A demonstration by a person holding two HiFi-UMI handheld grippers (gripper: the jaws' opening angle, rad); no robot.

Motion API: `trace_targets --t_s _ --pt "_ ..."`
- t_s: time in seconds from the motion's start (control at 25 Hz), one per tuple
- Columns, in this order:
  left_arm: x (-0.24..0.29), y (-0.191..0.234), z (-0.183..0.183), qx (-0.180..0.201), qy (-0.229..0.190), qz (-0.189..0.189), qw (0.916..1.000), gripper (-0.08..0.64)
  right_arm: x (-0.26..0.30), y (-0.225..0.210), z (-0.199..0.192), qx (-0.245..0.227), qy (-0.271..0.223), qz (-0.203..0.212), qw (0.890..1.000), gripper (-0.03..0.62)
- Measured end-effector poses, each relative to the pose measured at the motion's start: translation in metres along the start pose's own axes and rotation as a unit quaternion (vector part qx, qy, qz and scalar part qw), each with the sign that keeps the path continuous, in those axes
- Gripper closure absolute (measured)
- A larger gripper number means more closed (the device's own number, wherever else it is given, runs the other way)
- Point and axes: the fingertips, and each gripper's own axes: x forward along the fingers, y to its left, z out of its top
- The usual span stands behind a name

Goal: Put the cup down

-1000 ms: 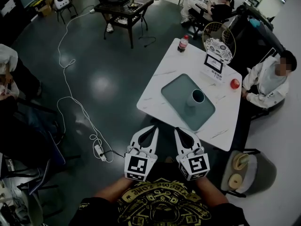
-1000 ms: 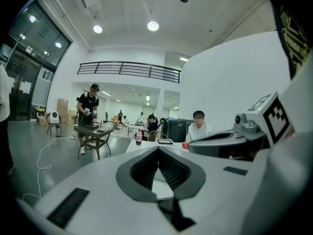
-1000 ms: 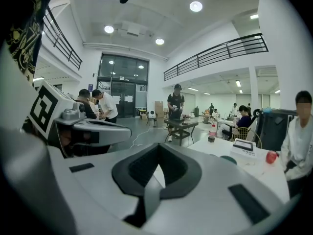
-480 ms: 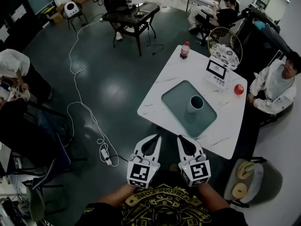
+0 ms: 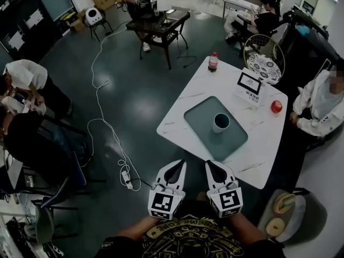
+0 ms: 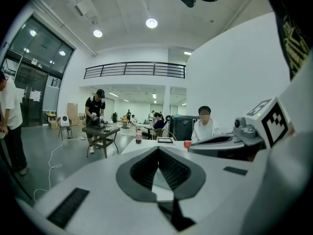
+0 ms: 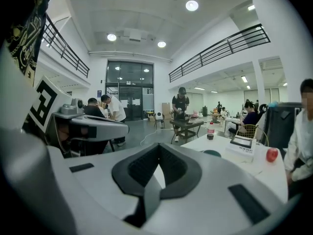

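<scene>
Nearest the person, the left gripper (image 5: 177,166) and the right gripper (image 5: 210,166) are hanging side by side, each with its fingers (image 6: 139,173) pressing tip to tip and gripping nothing. Just ahead of them the white table (image 5: 180,104) is carrying a grey-green tray (image 5: 200,114), and the cup (image 5: 221,122) is standing upright on that tray, well apart from both grippers. Beyond the cup, a framed sign (image 5: 250,85), a small red round thing (image 5: 276,106) and a bottle (image 5: 213,62) are sitting on the table's far side, with a seated person (image 5: 320,104) off to the right.
</scene>
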Motion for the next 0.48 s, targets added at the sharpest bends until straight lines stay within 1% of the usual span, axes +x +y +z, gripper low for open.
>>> trace_targets --t_s 0.24,0.48 --pt "-0.004 -0.017 -0.001 -0.001 -0.003 0.035 0.9994 0.549 -0.016 0.0 -0.018 -0.007 0.006 0.042 0.999 0.584" --pt "-0.011 -0.033 -0.003 -0.005 -0.006 0.065 0.9979 0.549 -0.031 -0.003 -0.022 -0.023 0.003 0.067 0.997 0.584"
